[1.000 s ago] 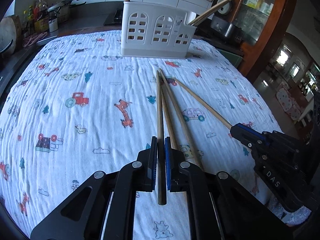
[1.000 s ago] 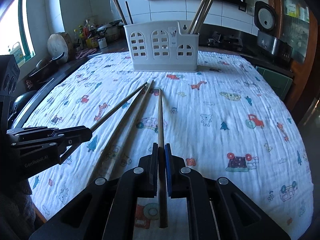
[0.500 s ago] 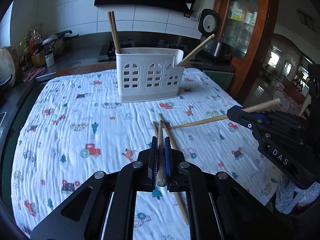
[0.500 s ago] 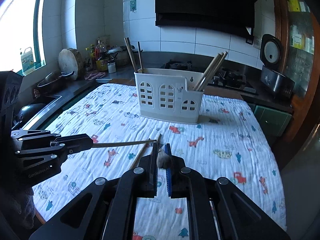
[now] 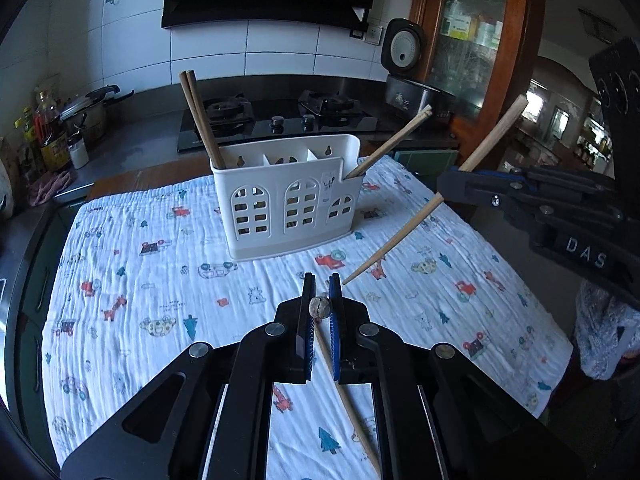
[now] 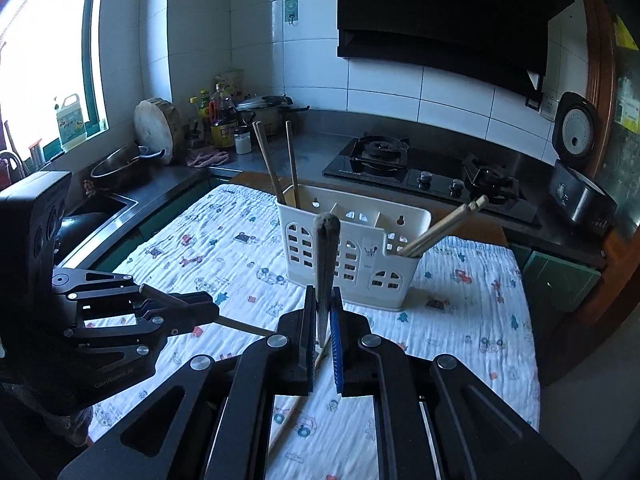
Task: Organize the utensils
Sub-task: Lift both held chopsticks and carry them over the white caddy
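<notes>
Two chopsticks, lifted clear of the counter since a second ago: one pinched end-on in the left tool, one held steeply tilted in the right tool, both ready for the white holder near the far edge. One chopstick remains on the cloth below the left tool; holder end compartments already hold chopsticks, middle appears free.

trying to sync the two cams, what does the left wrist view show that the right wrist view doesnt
Only the left wrist view: the right hand-held gripper from the side, its long wooden chopstick tilted with the tip hanging above the patterned white cloth.

Only the right wrist view: the bright window, the round wooden chopping board and the left hand-held gripper from the side.

Both: the white plastic utensil caddy holding chopsticks, and the black gas hob.
</notes>
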Demonstrator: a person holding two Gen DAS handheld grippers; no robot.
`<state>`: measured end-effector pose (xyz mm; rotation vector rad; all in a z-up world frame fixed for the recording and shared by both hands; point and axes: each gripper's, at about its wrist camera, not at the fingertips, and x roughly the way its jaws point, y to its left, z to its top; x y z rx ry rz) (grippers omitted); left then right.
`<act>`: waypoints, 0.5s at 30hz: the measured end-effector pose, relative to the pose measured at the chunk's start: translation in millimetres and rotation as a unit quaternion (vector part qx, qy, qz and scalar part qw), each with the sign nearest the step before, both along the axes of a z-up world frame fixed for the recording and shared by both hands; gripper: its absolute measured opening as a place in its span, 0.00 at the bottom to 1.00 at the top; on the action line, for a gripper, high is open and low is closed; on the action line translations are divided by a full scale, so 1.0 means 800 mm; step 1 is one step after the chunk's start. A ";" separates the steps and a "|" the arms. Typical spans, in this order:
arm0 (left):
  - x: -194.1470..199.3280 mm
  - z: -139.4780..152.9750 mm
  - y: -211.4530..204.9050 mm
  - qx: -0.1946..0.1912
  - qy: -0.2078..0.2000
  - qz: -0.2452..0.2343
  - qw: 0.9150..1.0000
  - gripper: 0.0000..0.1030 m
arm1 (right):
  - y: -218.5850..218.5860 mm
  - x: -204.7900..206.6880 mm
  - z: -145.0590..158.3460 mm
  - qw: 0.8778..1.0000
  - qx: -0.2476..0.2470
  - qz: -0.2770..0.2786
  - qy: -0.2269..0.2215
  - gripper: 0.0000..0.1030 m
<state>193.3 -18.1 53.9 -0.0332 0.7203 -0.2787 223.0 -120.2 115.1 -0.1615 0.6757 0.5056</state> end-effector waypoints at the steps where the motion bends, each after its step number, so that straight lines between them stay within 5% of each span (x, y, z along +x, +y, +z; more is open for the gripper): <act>1: 0.003 0.004 -0.002 0.004 -0.001 -0.002 1.000 0.05 | -0.001 0.007 0.008 1.000 0.000 0.001 0.001 0.06; 9: 0.029 0.046 0.006 -0.006 -0.011 -0.011 1.000 0.05 | -0.013 0.047 0.068 1.000 0.003 -0.005 -0.009 0.06; 15: 0.048 0.108 0.012 -0.009 -0.054 -0.004 0.998 0.05 | -0.024 0.075 0.098 1.000 0.001 -0.023 -0.019 0.06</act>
